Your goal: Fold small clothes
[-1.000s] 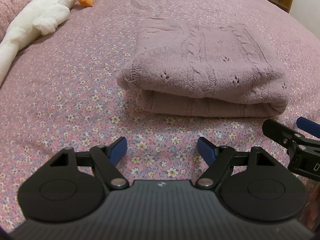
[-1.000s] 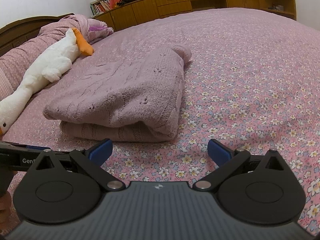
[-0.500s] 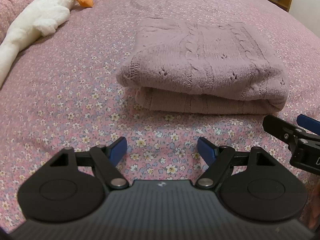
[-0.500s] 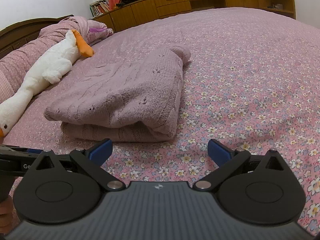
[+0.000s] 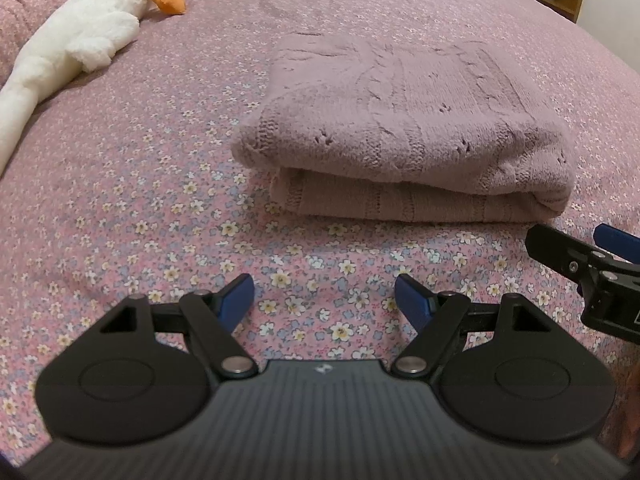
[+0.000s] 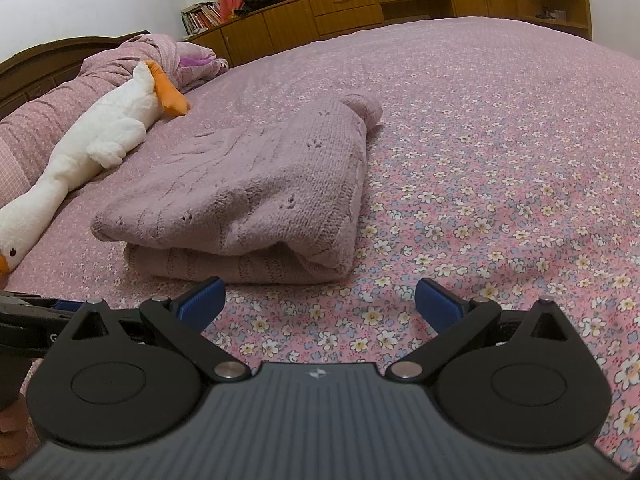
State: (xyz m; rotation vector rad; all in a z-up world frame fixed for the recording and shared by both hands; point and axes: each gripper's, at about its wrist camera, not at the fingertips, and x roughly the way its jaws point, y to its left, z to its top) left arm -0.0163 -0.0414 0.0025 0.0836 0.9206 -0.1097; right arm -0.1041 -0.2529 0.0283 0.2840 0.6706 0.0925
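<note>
Left gripper point(image 5: 324, 300): seen from its own wrist cam, blue pads spread wide, nothing between them but flowery bedspread, so it's holding nothing.
Sweater point(image 5: 404, 136): mauve cable-knit, folded into a neat stack on the bed, lying just ahead of the left gripper's fingertips and a bit to the right, not touching them. Folded edge faces the camera, two layers showing.
Bedspread point(image 5: 132, 184): pink with small flowers, covers the whole bed, slightly rumpled near the pads.
Plush goose point(image 5: 80, 40): white with orange feet, stretched out along the upper left, well apart from the sweater.
Other gripper in this view: the right gripper's black linkage and one blue tip poke in at the right edge, near the sweater's right corner but not on it.

Right gripper point(image 6: 320, 304): now its own cam, same deal, pads far apart, only bedspread point(image 6: 500, 160) between them, gripping nothing.
Sweater point(image 6: 256, 200) again: sits ahead and left of centre, its near corner just beyond the left pad, no contact that I can see. A sleeve or cuff bunches at the far end.
Plush goose point(image 6: 100, 136) again: lies left of the sweater, head down at the left edge, feet up toward the pillows point(image 6: 44, 120).
Cabinets point(image 6: 360, 12): wooden units along the far wall, with books and a curtain at the window.
Left edge: black bit of the other gripper peeks in at lower left.
</note>
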